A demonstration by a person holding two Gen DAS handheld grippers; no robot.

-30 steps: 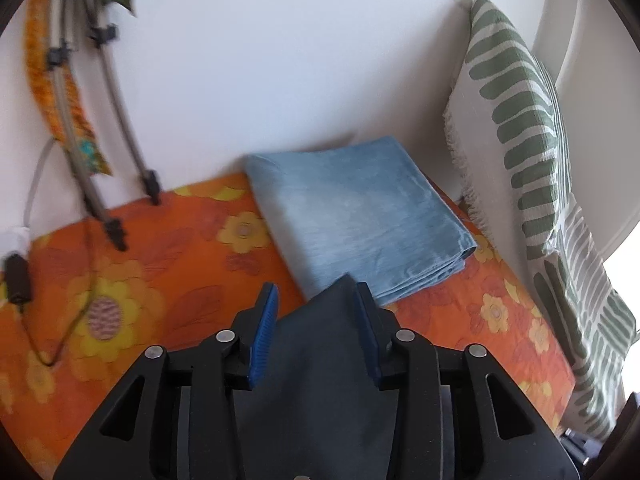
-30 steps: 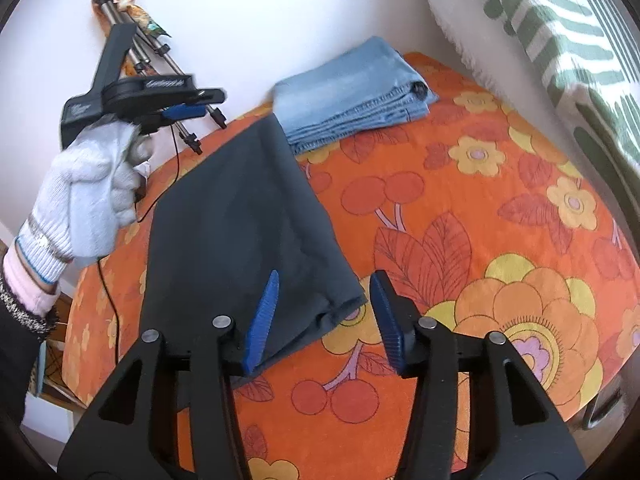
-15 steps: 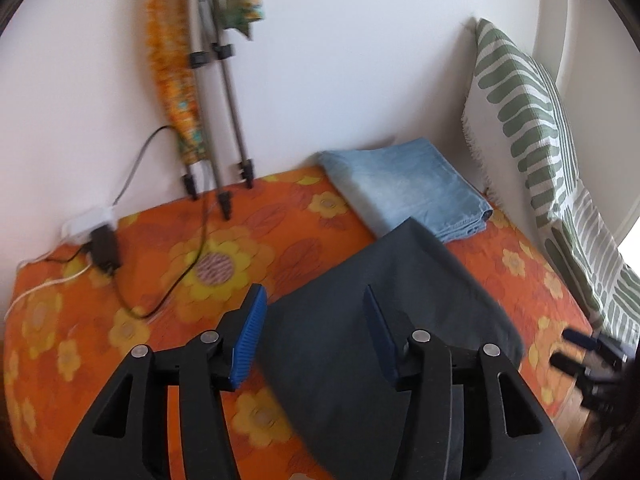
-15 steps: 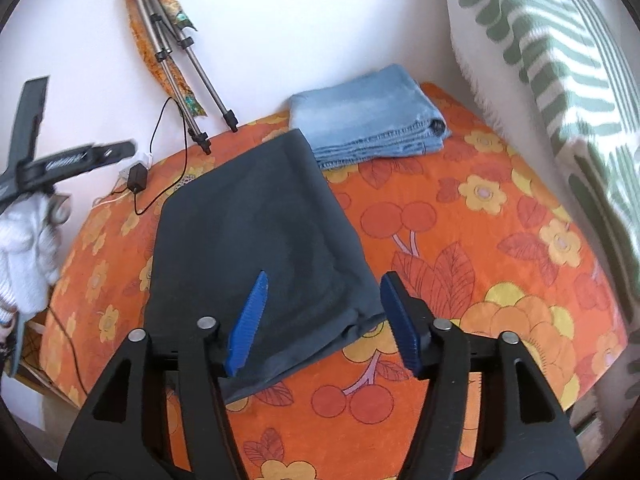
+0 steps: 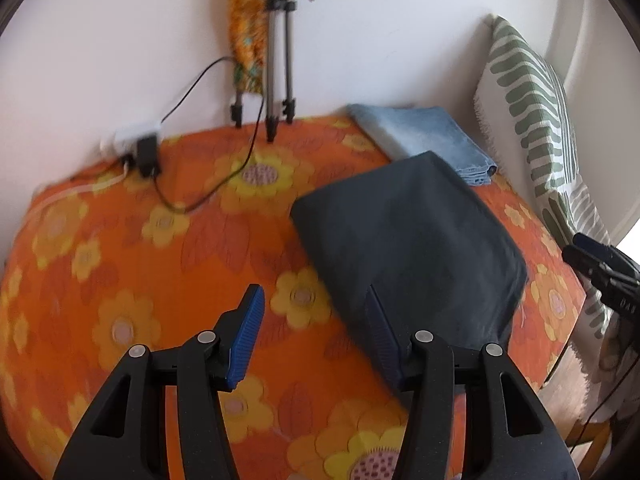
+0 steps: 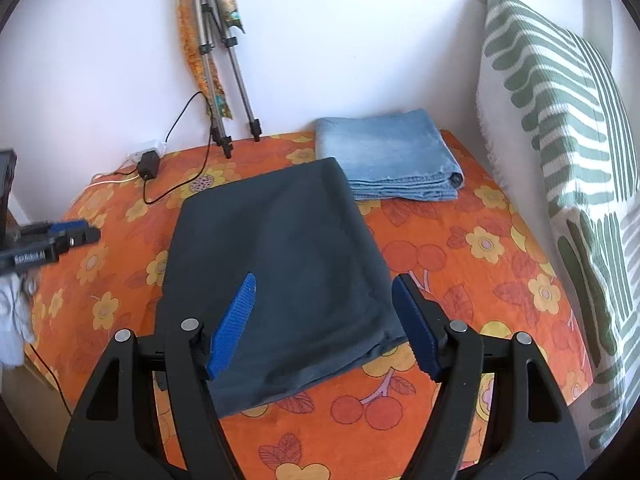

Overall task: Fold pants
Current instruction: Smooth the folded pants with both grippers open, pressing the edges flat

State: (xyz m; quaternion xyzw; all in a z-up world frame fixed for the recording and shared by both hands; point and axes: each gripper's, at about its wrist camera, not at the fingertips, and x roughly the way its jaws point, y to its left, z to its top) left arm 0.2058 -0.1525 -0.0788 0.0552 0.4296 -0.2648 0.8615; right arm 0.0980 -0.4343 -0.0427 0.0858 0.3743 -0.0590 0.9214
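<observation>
Dark grey pants [image 6: 276, 264] lie folded flat in a rectangle on the orange flowered bed cover [image 6: 460, 280]; they also show in the left wrist view [image 5: 408, 240]. My left gripper [image 5: 312, 332] is open and empty, held above the cover to the left of the pants' near edge. My right gripper [image 6: 324, 320] is open and empty, held above the pants' near right corner. The left gripper shows at the left edge of the right wrist view [image 6: 52, 240]. The right gripper shows at the right edge of the left wrist view [image 5: 600, 272].
Folded light blue jeans [image 6: 388, 156] lie at the back, touching the dark pants' far end. A tripod [image 6: 224, 64] leans on the white wall. A charger and cable [image 6: 150, 168] lie at the back left. A green striped pillow [image 6: 568, 140] stands on the right.
Both grippers have pulled back and up from the pants. The left gripper let go of the far corner and moved left. The pants now lie flat.
</observation>
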